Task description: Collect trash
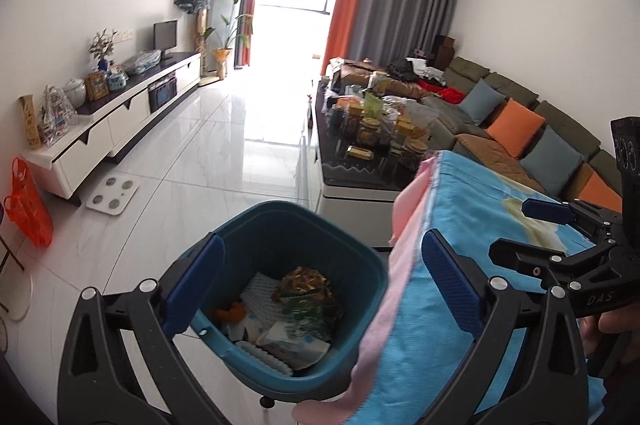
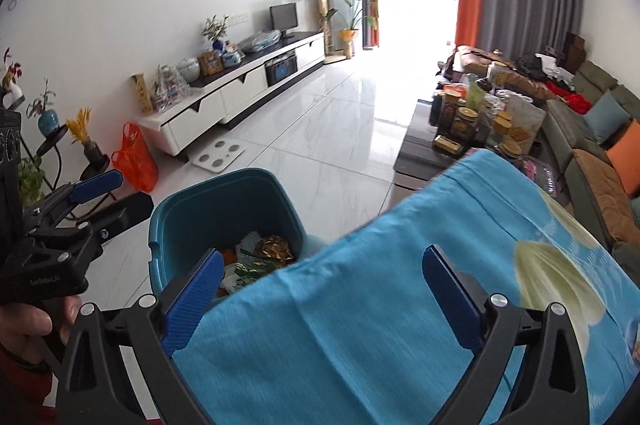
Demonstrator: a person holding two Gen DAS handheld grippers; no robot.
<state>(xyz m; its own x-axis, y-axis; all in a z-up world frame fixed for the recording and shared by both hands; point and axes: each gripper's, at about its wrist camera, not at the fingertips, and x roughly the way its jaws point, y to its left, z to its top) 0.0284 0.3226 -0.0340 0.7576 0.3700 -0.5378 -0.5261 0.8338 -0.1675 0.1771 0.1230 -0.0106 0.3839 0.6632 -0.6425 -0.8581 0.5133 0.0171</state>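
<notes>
A teal trash bin (image 1: 304, 221) stands on the white floor, holding several wrappers and scraps, with a gold and green wrapper (image 1: 306, 291) on top. It also shows in the right wrist view (image 2: 188, 213). My left gripper (image 1: 320, 281) is open and empty above the bin. My right gripper (image 2: 322, 283) is open and empty above a blue cloth-covered surface (image 2: 380, 305) next to the bin. Each gripper shows in the other's view, the right (image 1: 532, 229) and the left (image 2: 114, 191), both open.
A coffee table (image 1: 352, 173) crowded with jars stands beyond the bin, with a sofa (image 1: 520, 129) to its right. A white TV cabinet (image 1: 120, 117), an orange plastic bag (image 1: 28, 205) and a bathroom scale (image 1: 112, 195) are on the left. Plant stands (image 2: 52, 145) are at far left.
</notes>
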